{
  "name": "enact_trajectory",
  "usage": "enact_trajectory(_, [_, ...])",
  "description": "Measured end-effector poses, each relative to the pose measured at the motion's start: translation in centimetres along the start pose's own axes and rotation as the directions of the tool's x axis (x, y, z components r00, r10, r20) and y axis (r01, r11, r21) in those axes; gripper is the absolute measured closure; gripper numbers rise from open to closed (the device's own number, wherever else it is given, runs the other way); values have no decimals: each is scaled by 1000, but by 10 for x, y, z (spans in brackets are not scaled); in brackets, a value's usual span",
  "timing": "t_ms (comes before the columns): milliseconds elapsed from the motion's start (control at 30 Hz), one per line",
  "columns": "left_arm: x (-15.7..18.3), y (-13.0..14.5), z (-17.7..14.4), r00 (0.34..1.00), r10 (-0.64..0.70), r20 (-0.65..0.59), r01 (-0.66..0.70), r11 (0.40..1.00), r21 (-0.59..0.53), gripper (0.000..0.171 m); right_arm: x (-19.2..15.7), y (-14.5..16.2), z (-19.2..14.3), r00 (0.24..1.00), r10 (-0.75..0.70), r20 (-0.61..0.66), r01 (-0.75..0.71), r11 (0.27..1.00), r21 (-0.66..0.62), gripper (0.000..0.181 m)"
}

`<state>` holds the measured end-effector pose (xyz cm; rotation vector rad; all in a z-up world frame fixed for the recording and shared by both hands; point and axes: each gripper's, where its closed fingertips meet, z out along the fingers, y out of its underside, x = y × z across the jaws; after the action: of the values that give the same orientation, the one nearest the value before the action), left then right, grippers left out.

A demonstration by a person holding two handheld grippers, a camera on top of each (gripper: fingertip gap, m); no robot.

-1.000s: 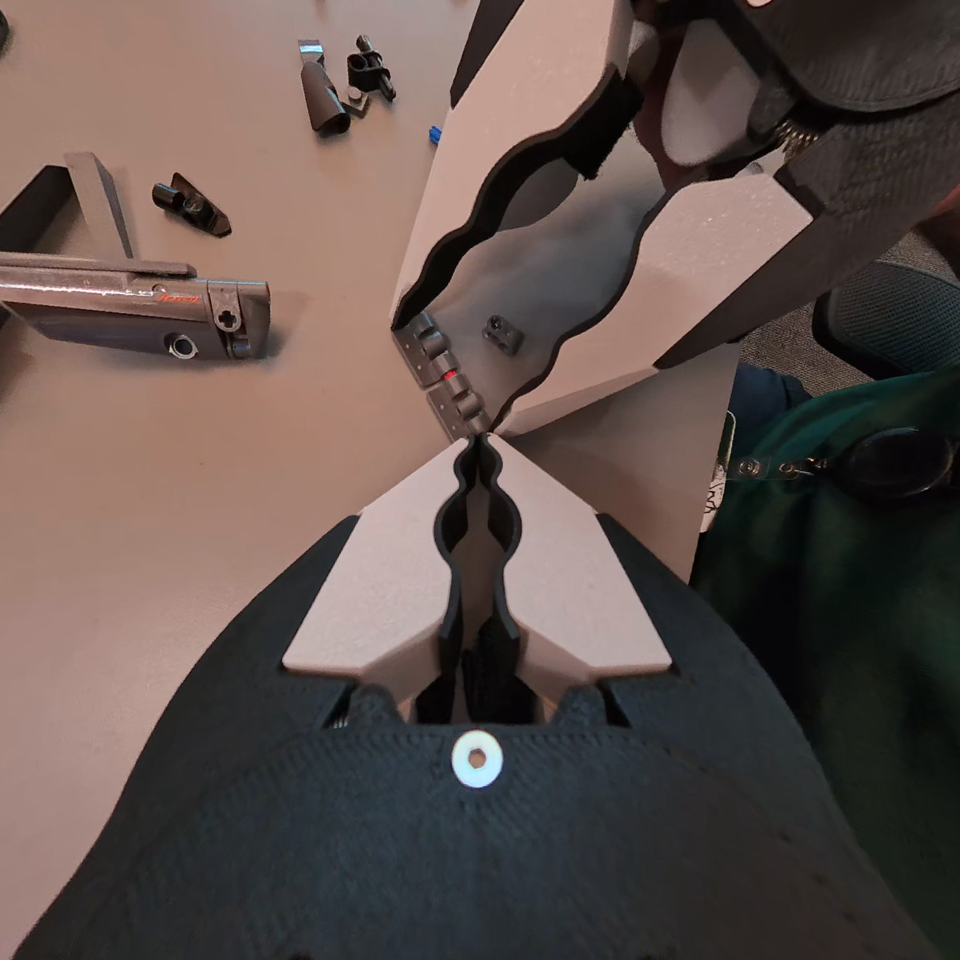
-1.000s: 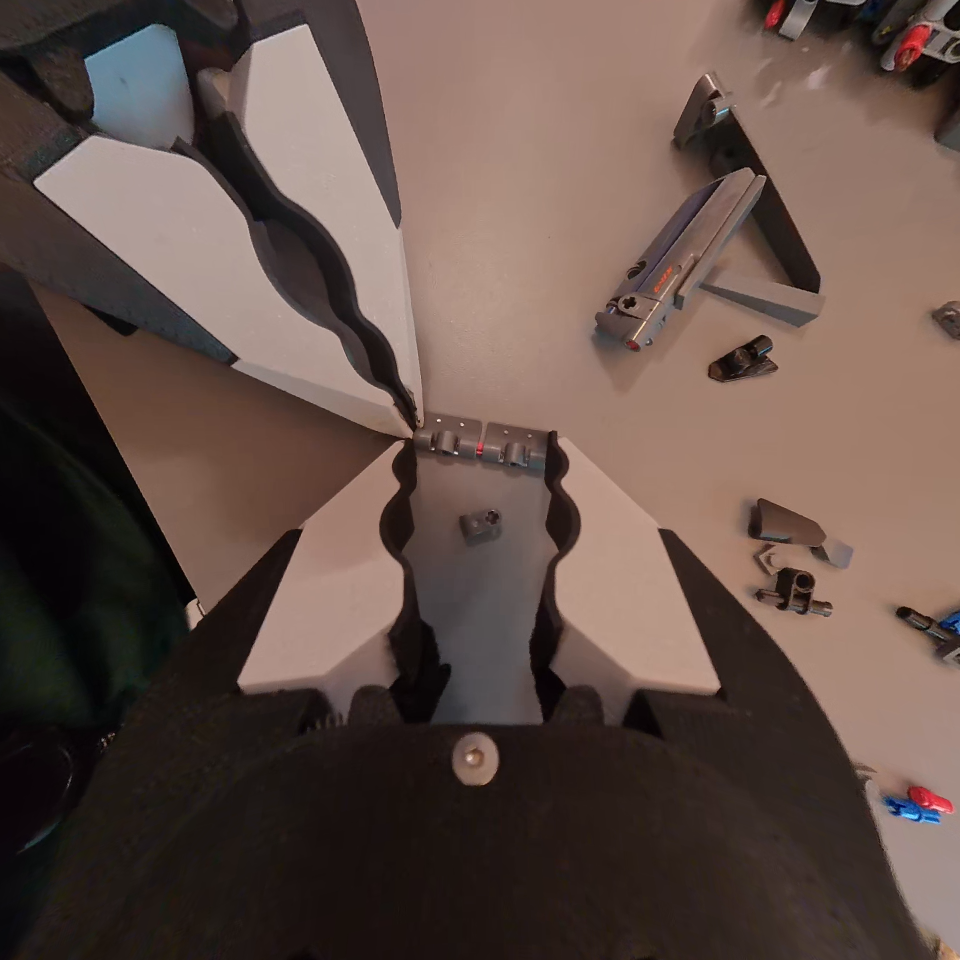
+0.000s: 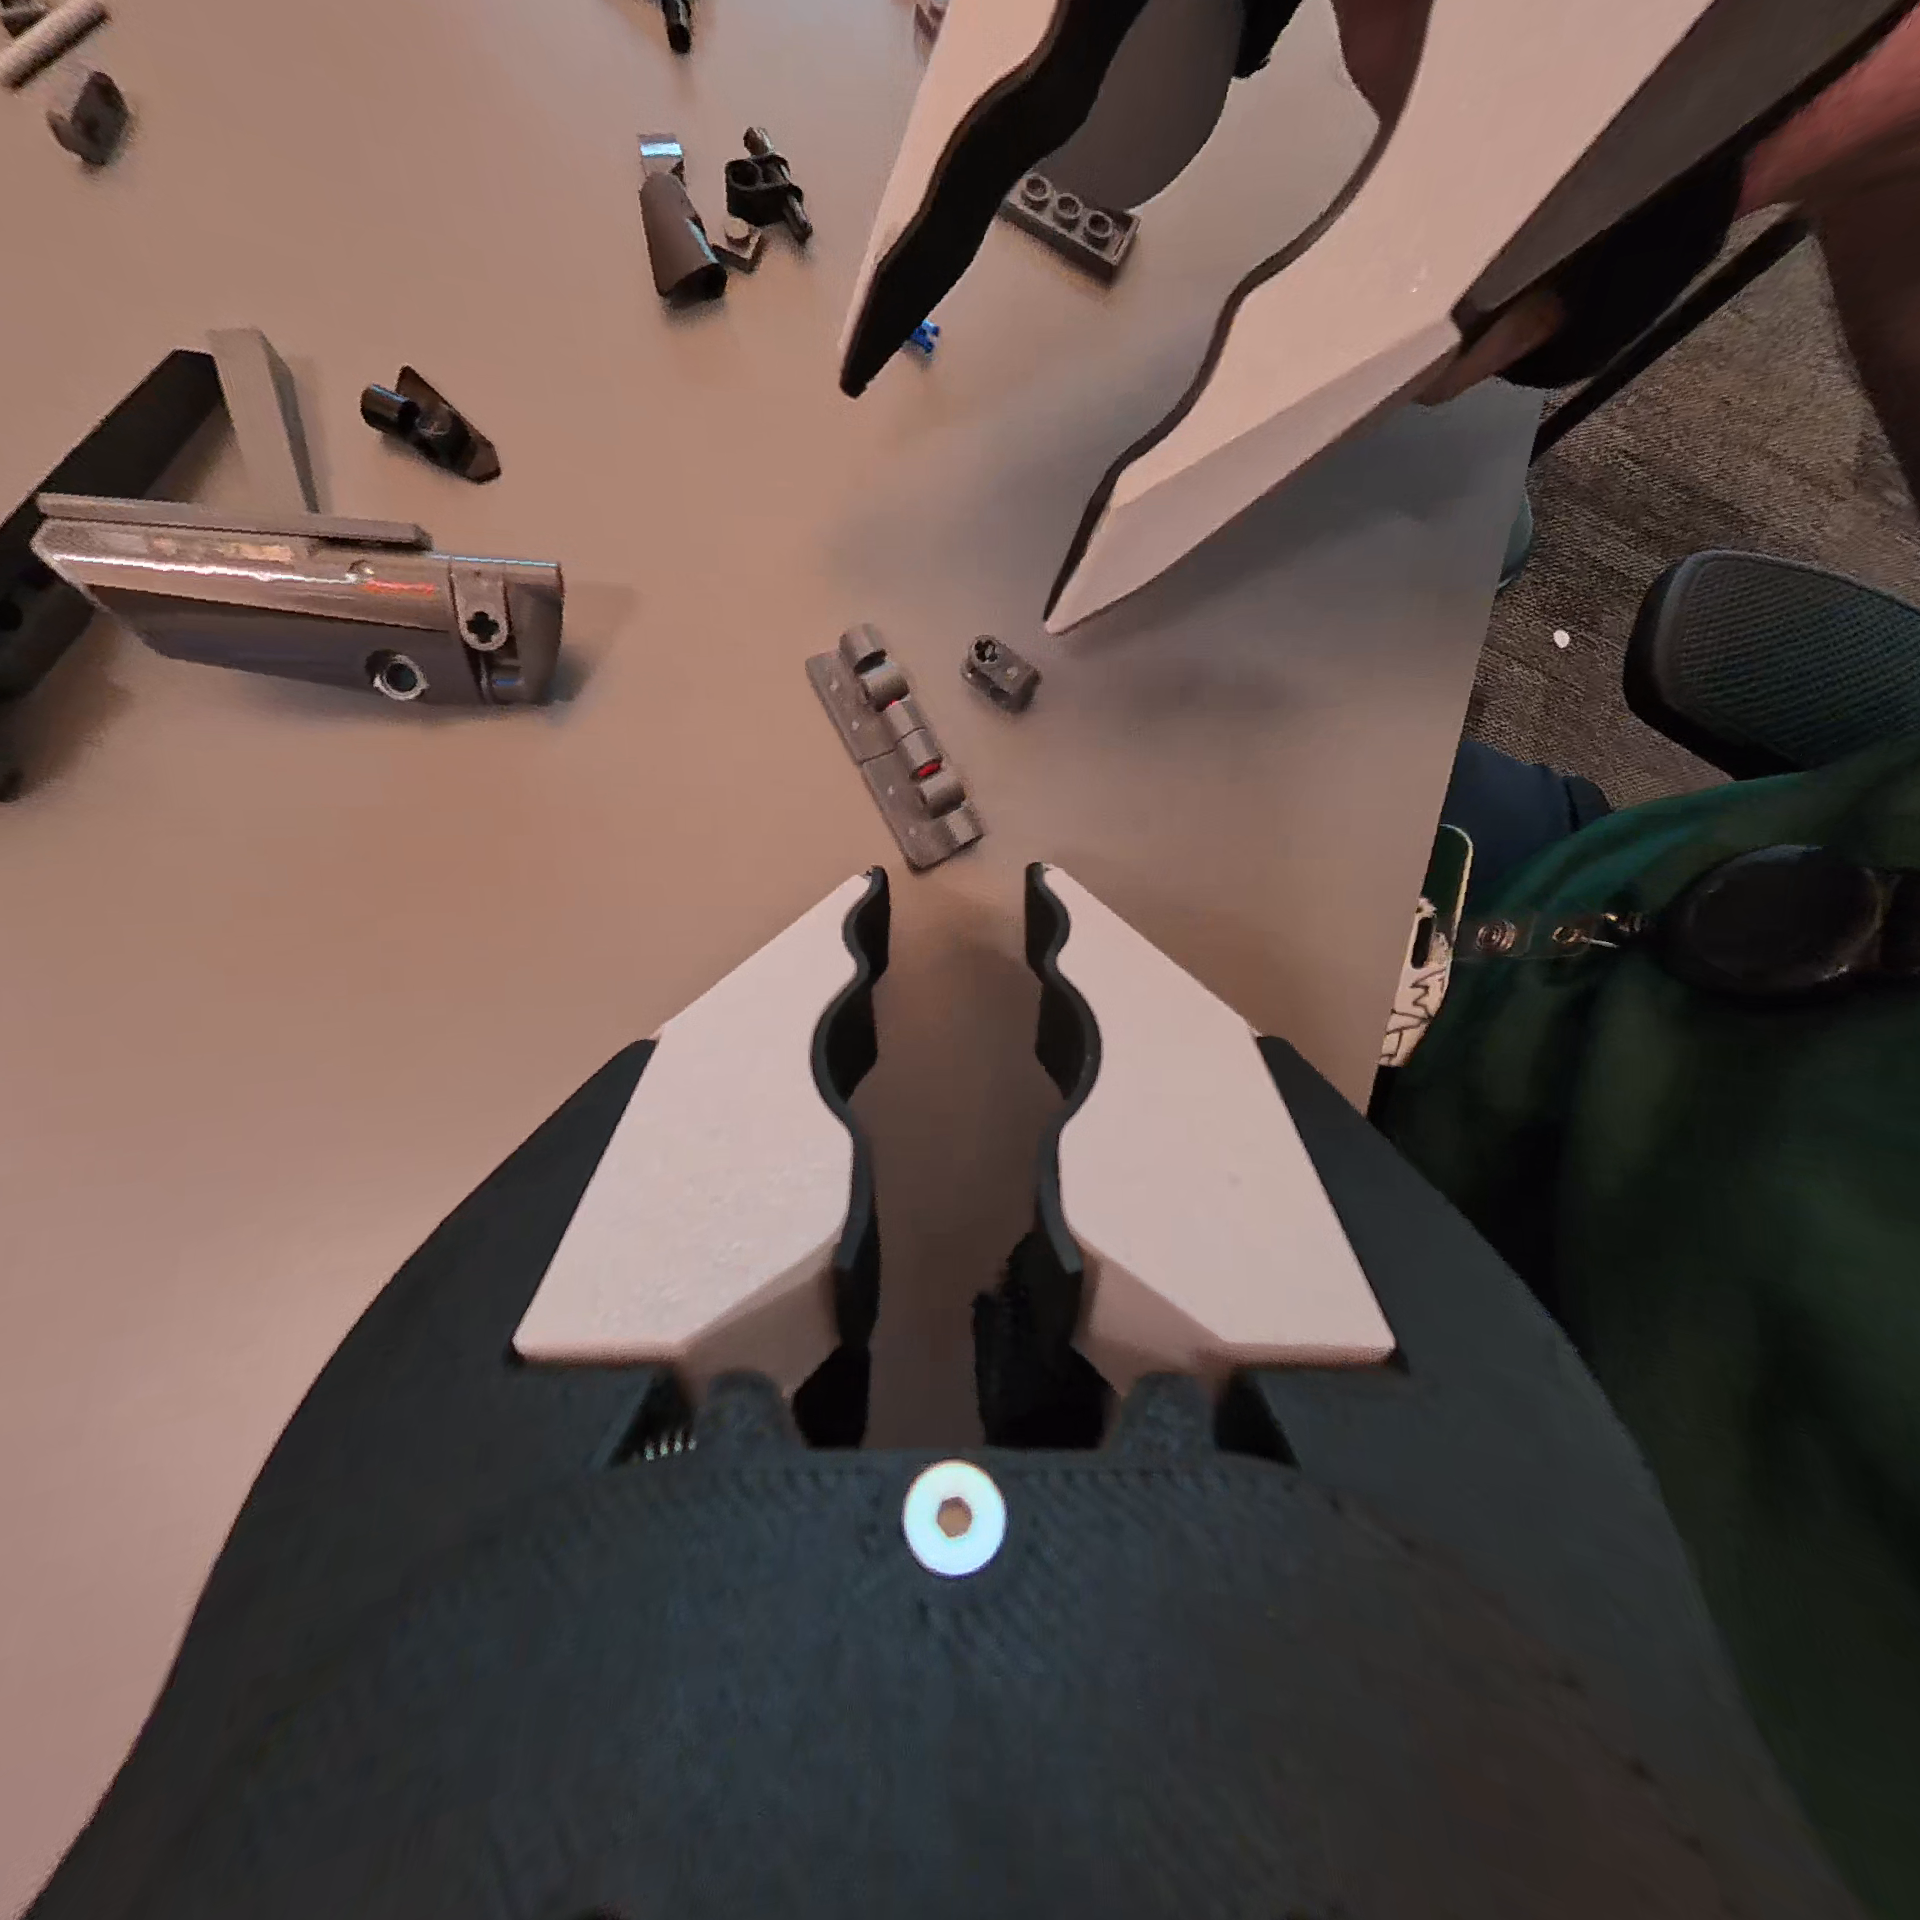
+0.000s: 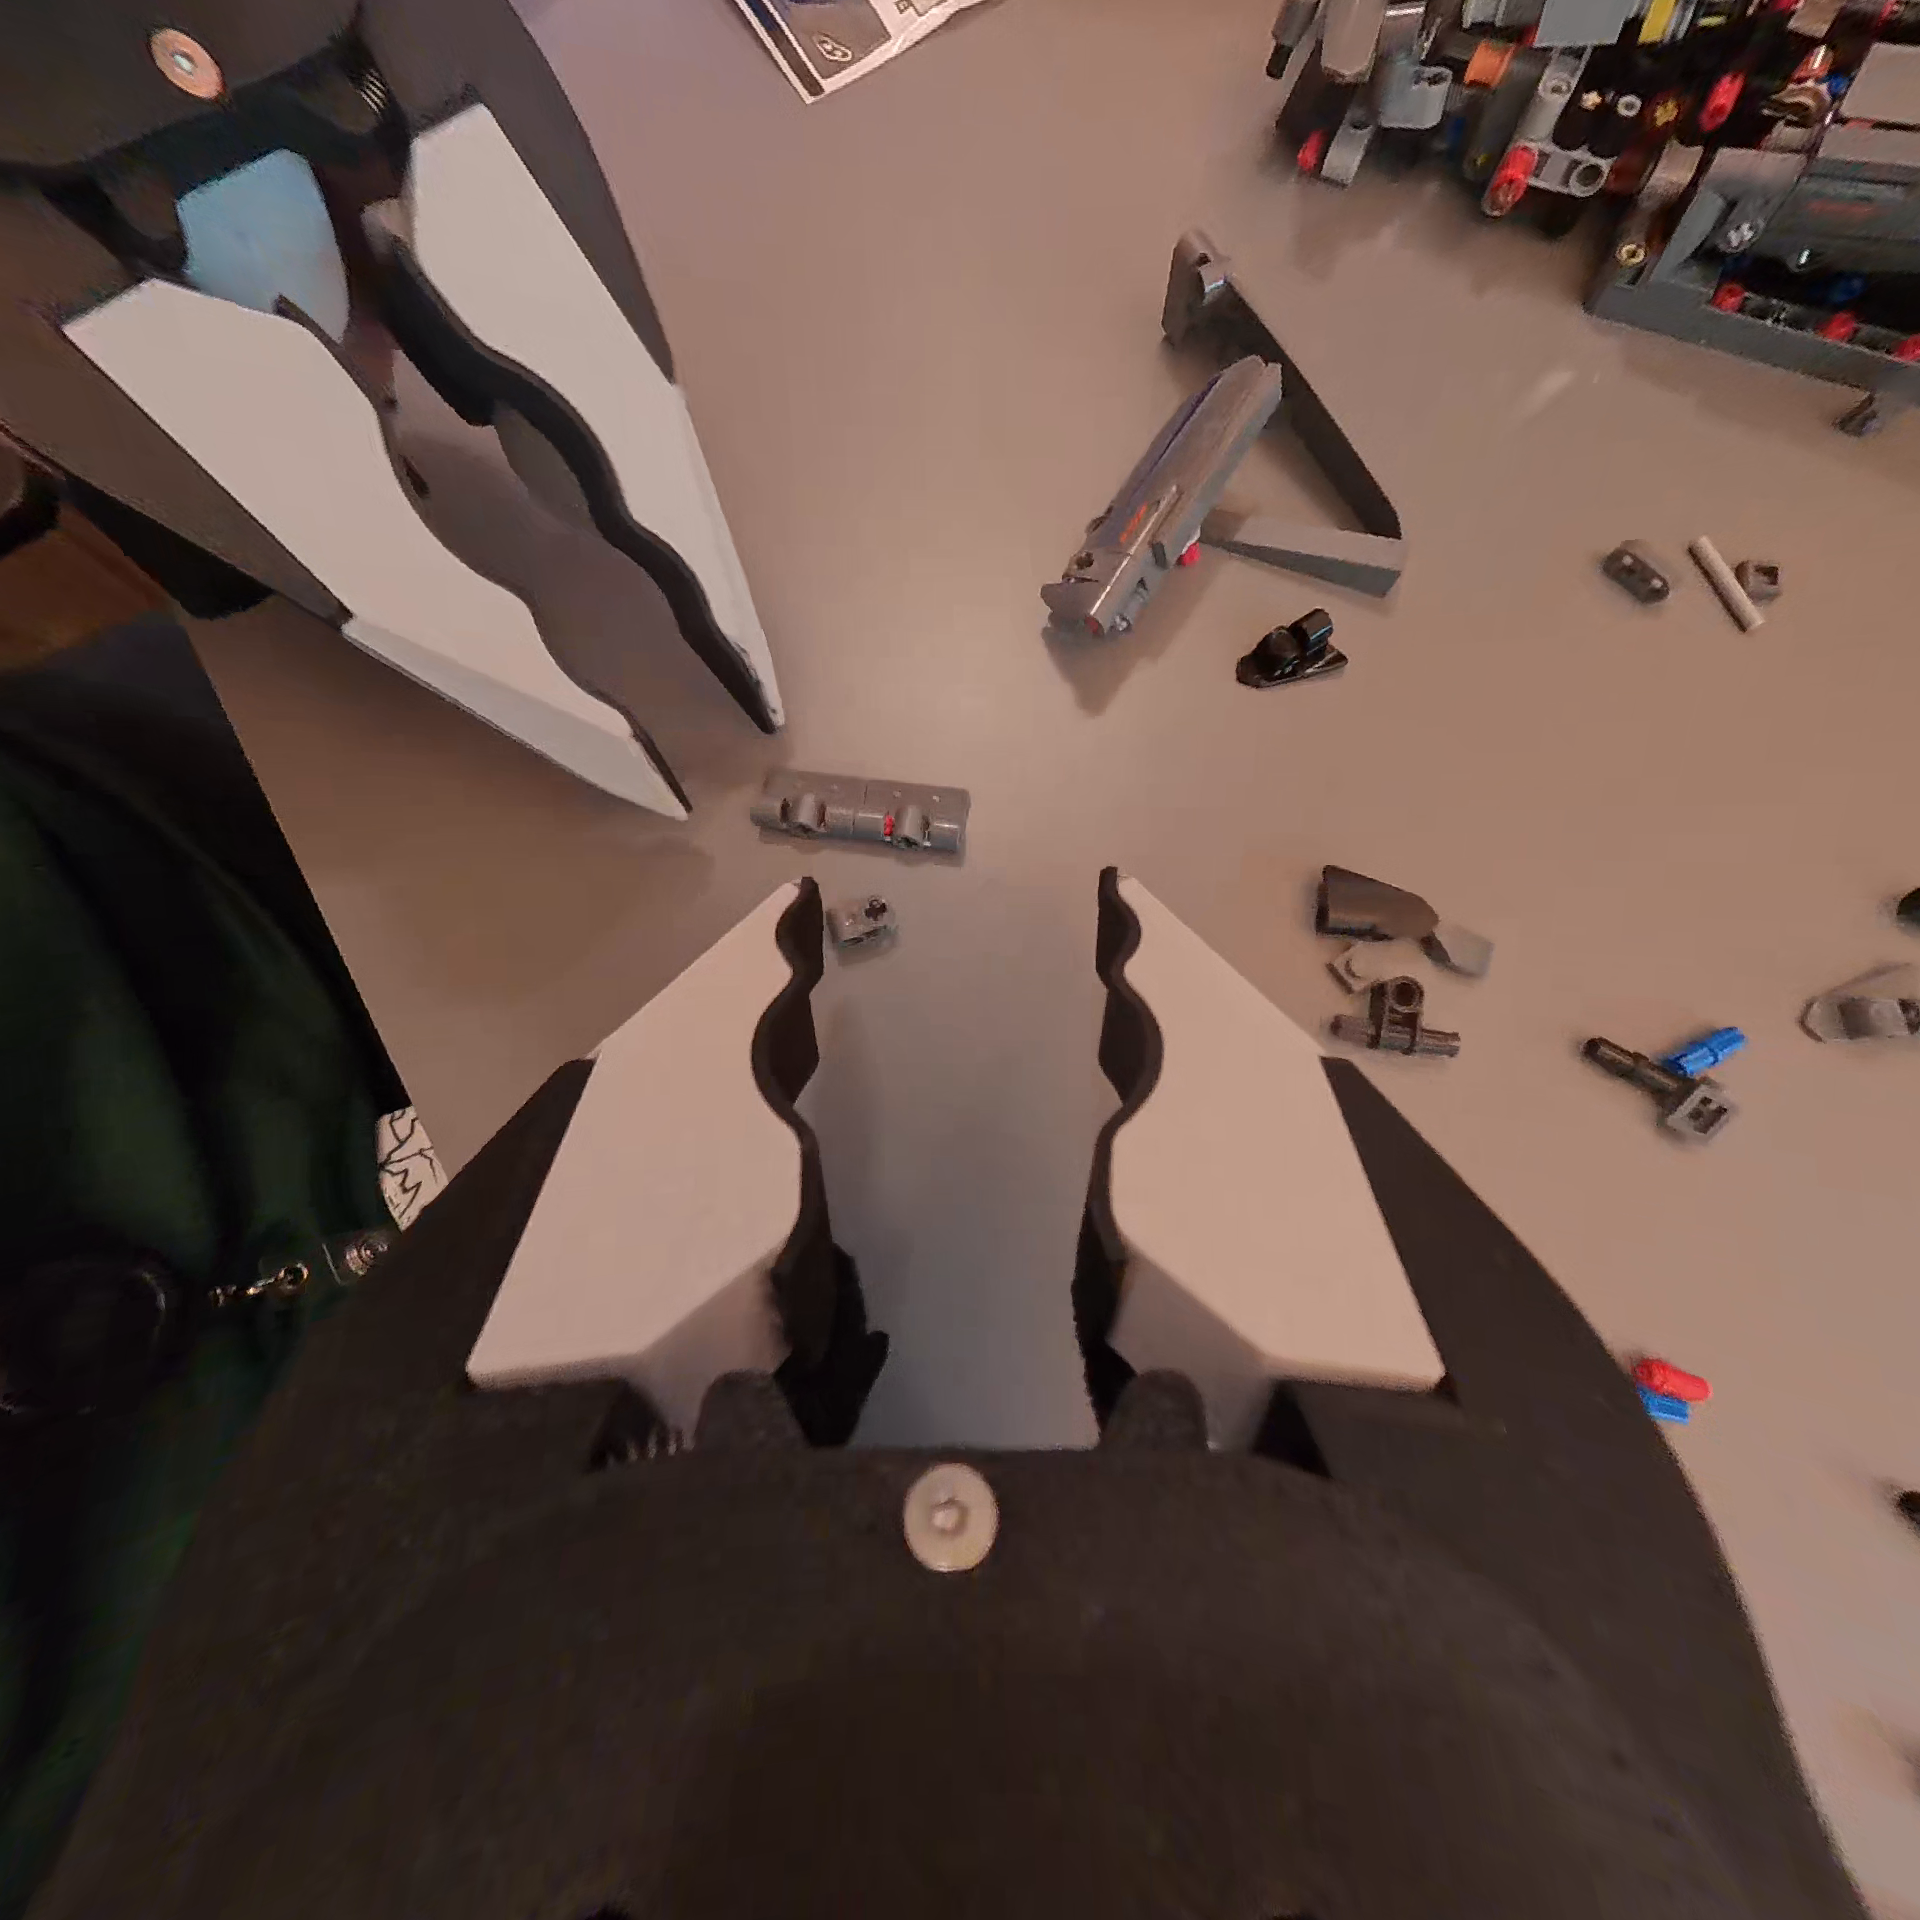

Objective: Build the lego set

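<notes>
On the tabletop (image 4: 987, 468), both sets of tongs hang apart and empty: the right tongs (image 4: 953, 883) widest, the left tongs (image 3: 956, 878) narrower. Between them lies the grey hinge strip (image 3: 896, 746), seemingly within easy reach, and just beside it the tiny connector (image 3: 1000, 672).

A pale tabletop (image 3: 312, 1039) fills most of both views. Beyond its edge lies grey carpet (image 3: 1683, 488) with a dark mesh chair (image 3: 1787, 665) standing on it. A person in a green top (image 3: 1662, 1195) sits at the table's edge, a black badge reel (image 3: 1777, 935) clipped to the front.
</notes>
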<state>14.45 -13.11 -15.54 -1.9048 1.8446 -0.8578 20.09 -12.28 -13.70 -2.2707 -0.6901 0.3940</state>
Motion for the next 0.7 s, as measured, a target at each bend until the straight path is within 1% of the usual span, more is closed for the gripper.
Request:
enact_trajectory(100, [1, -2, 7, 1000, -9, 7, 9, 1000, 4, 141, -5, 1, 1, 1000, -16, 15, 16, 1000, 10, 132])
enact_trajectory(133, [1, -3, 8, 1000, -9, 10, 9, 1000, 5, 141, -6, 1, 1, 1000, -23, 14, 22, 1000, 16, 145])
enact_trajectory(167, [1, -4, 9, 1000, -3, 18, 3, 1000, 2, 141, -5, 0, 1, 1000, -29, 10, 29, 999, 22, 151])
enact_trajectory(200, [0, -4, 9, 1000, 2, 26, -2, 1000, -3, 142, -5, 0, 1, 1000, -30, 7, 30, 999, 27, 150])
enact_trajectory(267, [-1, -4, 9, 999, 11, 37, -11, 1000, -12, 145, -5, -4, -1, 1000, -26, 18, 25, 998, 52, 141])
enact_trajectory(333, [-3, -4, 10, 998, 24, 53, -23, 1000, -20, 150, -4, -7, -3, 1000, -20, 18, 19, 997, 73, 139])
enact_trajectory(400, [-6, -4, 10, 996, 39, 75, -37, 999, -27, 157, -1, -6, -3, 1000, -23, 4, 23, 998, 64, 138])
enact_trajectory(600, [-7, -3, 9, 995, 66, 77, -64, 997, -35, 157, 0, -3, -4, 999, -34, -7, 34, 997, 68, 137])
enact_trajectory(700, [-7, -3, 8, 997, 46, 55, -45, 999, -23, 158, 1, -4, -5, 999, -49, -17, 51, 996, 79, 136])
